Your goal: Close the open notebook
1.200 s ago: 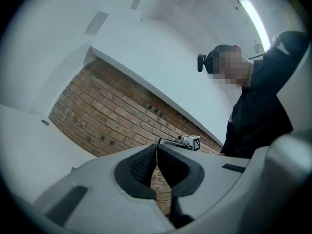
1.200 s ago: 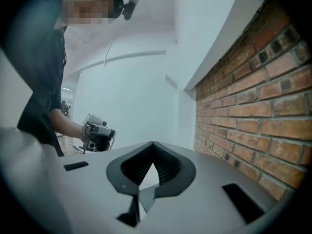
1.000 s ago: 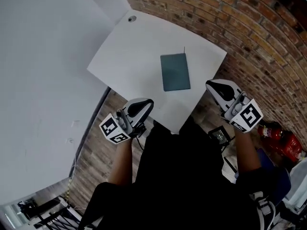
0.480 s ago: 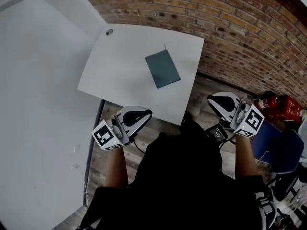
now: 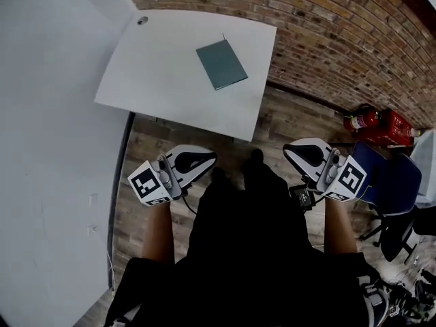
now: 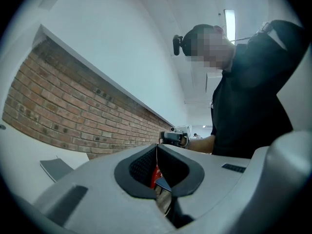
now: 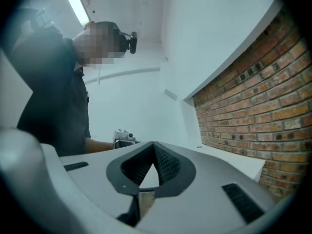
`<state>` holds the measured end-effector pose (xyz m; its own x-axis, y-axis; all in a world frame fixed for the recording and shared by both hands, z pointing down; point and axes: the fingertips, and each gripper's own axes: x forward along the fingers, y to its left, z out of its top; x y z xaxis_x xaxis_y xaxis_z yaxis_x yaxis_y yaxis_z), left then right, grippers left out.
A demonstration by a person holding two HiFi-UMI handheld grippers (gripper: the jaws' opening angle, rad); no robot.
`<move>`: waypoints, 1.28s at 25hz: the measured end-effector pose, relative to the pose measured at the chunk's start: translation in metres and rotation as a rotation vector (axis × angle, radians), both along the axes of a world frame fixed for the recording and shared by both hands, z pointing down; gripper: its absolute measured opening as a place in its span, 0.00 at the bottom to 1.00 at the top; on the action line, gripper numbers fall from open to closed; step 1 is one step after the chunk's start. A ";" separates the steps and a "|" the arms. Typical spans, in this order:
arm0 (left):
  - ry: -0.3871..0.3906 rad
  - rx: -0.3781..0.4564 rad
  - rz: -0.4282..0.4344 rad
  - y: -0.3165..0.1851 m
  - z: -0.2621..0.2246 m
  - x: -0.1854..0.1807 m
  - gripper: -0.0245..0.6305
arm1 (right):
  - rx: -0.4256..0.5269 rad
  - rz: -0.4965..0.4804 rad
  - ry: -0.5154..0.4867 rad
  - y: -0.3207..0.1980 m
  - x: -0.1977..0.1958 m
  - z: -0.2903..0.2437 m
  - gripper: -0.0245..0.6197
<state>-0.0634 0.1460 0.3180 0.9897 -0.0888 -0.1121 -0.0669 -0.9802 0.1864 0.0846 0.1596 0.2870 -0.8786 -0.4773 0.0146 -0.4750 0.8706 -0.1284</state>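
Since our dark clothing fills the lower middle of the head view, the floor beneath us is hidden, and the blue chair (image 5: 381,179) at right is cut off by the view's edge. We hold both grippers low, well apart from the table (image 5: 157,80). The left gripper (image 5: 204,159) has its jaws pressed together with nothing between them; its own view shows only red and blue patches of background behind the tips. The right gripper (image 5: 291,152) is likewise closed and empty. The notebook (image 5: 221,64) lies shut, cover up, on the table's side nearest the brick wall (image 5: 340,33); a thin line at its far corner is too small to identify. Wooden floor (image 5: 286,118) lies open between us and the table's near edge. A fire extinguisher (image 5: 360,120) and a red box (image 5: 393,128) sit by the wall at right.
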 end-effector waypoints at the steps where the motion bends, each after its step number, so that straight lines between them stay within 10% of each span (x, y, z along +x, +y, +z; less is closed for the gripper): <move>1: -0.001 -0.002 0.006 0.010 0.001 0.002 0.06 | -0.003 -0.010 -0.002 0.010 -0.003 0.001 0.05; 10: -0.011 0.059 -0.143 0.078 -0.031 0.009 0.06 | 0.055 -0.154 0.014 0.090 0.033 0.003 0.05; 17: 0.027 0.063 -0.173 0.163 -0.027 0.083 0.06 | 0.019 -0.264 -0.057 0.177 0.095 0.026 0.05; 32: -0.085 0.014 -0.232 0.187 -0.010 0.130 0.06 | 0.071 -0.229 -0.070 0.204 0.127 0.017 0.05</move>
<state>0.0666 0.3326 0.3082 0.9491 -0.3134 -0.0321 -0.3049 -0.9394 0.1567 0.2114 0.3640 0.3038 -0.9616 -0.2637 -0.0761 -0.2568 0.9623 -0.0890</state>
